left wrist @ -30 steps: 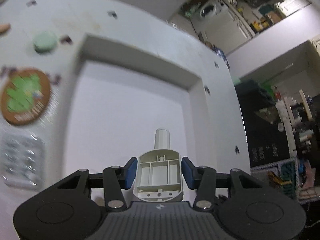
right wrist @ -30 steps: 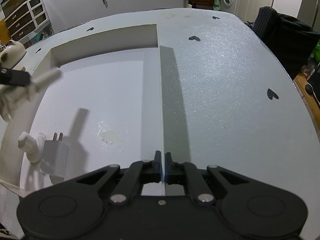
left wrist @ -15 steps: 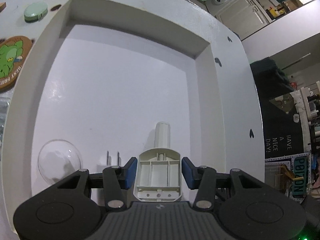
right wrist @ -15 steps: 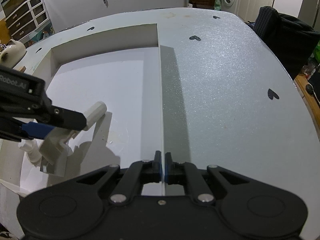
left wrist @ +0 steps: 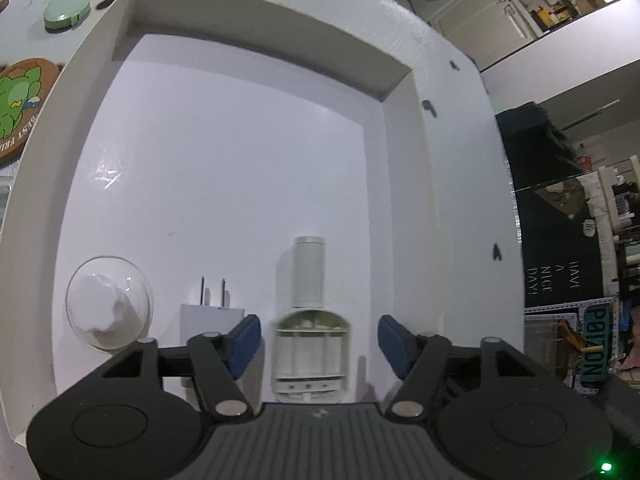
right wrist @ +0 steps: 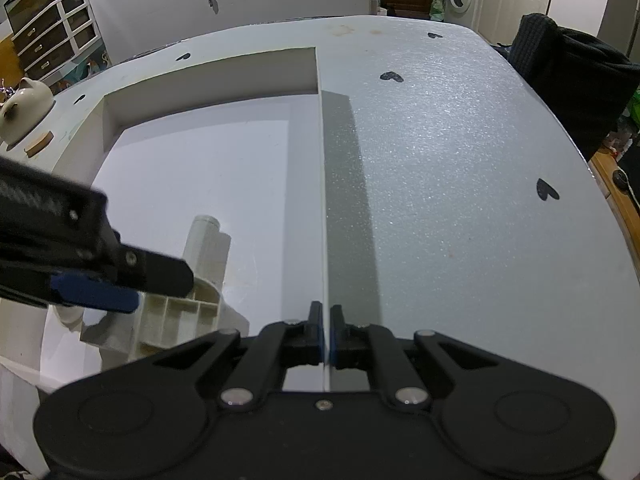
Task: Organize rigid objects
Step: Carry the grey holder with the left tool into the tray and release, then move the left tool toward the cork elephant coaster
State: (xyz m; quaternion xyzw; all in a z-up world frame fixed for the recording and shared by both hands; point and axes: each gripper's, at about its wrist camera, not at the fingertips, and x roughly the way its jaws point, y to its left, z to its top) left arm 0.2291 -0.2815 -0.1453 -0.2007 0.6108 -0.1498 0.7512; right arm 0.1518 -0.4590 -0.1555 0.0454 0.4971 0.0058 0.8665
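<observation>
Left wrist view: your left tongs [left wrist: 319, 340] were opening, pads clear of the white plastic part [left wrist: 309, 344] lying between them in the tray [left wrist: 256, 32]; your right tongs [right wrist: 327, 330] were closed, empty.

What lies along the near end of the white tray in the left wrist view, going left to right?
Clear dome with a white knob → white plug adapter → cream plastic part with a round tube, lying between the opening jaws of the left gripper, its pads clear of it.
</observation>
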